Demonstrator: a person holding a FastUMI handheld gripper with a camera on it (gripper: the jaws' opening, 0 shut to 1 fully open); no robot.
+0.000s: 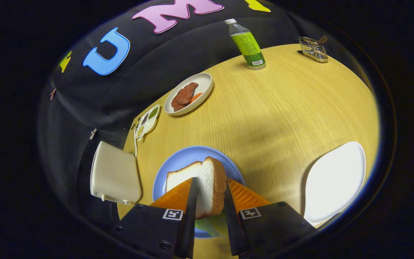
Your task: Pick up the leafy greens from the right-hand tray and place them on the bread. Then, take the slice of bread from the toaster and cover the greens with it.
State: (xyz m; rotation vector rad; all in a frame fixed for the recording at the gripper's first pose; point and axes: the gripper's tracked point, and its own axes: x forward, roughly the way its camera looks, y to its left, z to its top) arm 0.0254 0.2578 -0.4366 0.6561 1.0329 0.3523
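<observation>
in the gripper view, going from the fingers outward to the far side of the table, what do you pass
slice of bread held between the fingers of the gripper, over leafy greens on the blue plate → oval plate with meat → green-labelled bottle → wire rack at the table's far rim

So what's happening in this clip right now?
A hand-held gripper is shut on a slice of bread, holding it on edge over the blue plate. Leafy greens show just beneath the slice on that plate, so the covering step looks under way. The white tray lies to the right, the toaster to the left, and a dish of meat sits farther back on the table.
</observation>
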